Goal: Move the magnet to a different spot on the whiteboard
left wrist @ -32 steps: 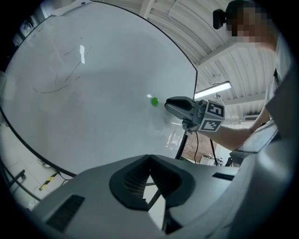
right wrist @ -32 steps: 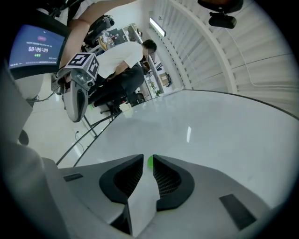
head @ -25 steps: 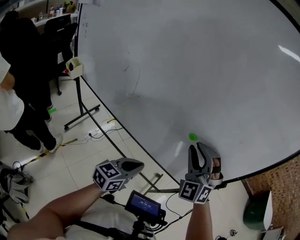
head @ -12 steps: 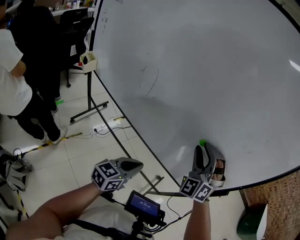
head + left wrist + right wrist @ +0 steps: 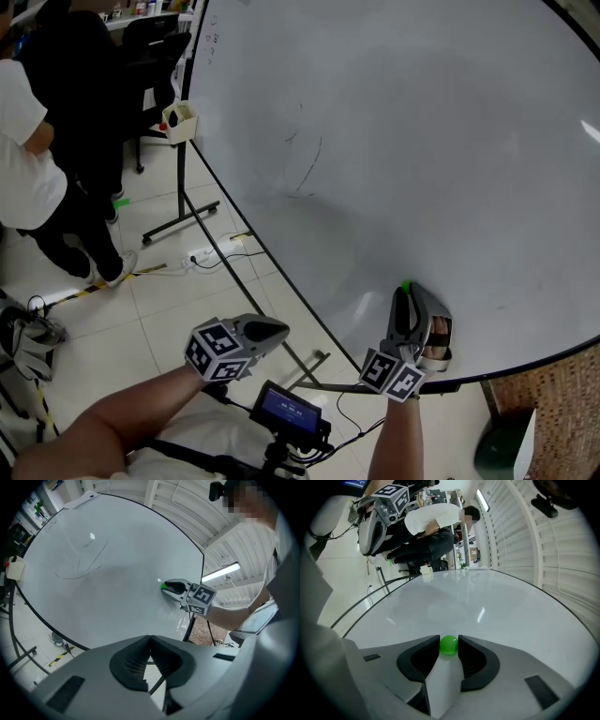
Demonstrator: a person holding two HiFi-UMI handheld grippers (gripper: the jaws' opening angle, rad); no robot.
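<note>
Fingers [image 5: 472, 660] of the right gripper [image 5: 407, 298], having just closed in, pinch the green magnet [image 5: 449, 645] at their tips near the whiteboard's [image 5: 497, 597] lower edge, while the left gripper [image 5: 277, 329], jaws together and empty, hangs well off it.

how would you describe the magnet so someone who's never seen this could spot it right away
Find the big whiteboard; near its lower edge the right gripper meets it, its jaws just having closed in. Between their tips sits the magnet, a small round bright green knob, the only coloured spot on a board that otherwise bears just faint pen strokes.
</note>
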